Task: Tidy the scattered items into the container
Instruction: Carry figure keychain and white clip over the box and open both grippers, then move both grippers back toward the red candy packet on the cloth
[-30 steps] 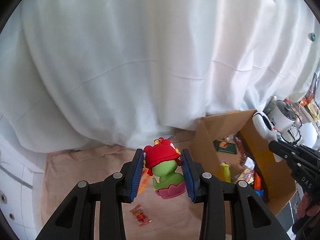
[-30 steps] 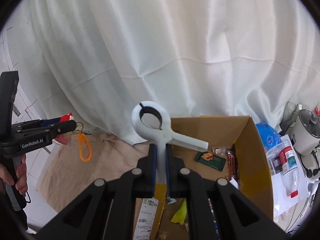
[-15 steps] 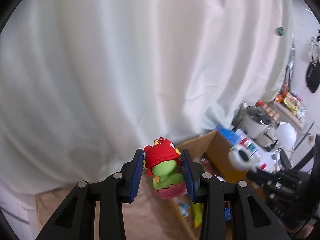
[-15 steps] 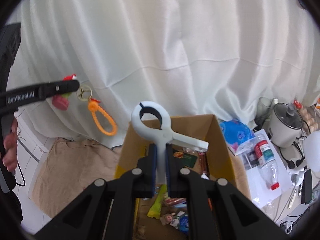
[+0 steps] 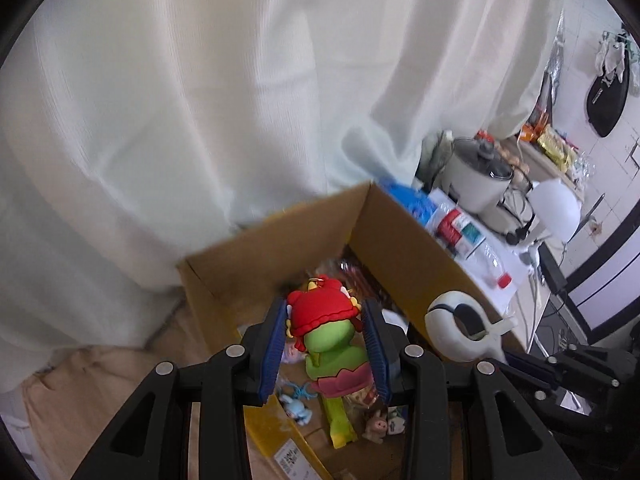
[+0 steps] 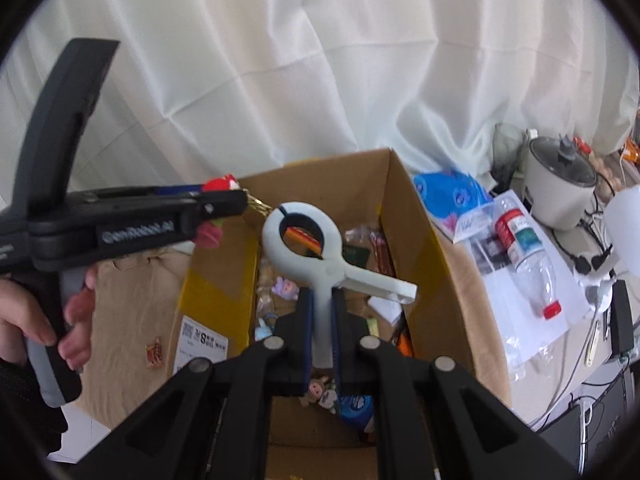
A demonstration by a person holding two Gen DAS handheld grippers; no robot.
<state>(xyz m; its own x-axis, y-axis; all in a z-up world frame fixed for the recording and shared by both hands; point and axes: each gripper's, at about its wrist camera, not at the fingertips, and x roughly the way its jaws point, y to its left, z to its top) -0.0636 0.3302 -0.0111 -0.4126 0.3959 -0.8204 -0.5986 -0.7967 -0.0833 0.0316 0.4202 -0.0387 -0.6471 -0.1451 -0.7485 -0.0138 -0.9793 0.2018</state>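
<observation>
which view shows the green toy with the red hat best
The left wrist view: the green duck-like toy with a red hat sits centred and unobstructed in the left gripper. The right wrist view shows only red and pink slivers of it behind that gripper's side.

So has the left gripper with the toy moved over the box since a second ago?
Yes. The left gripper has swung right, toward the cardboard box; its toy now hangs over the box's open top.
</observation>
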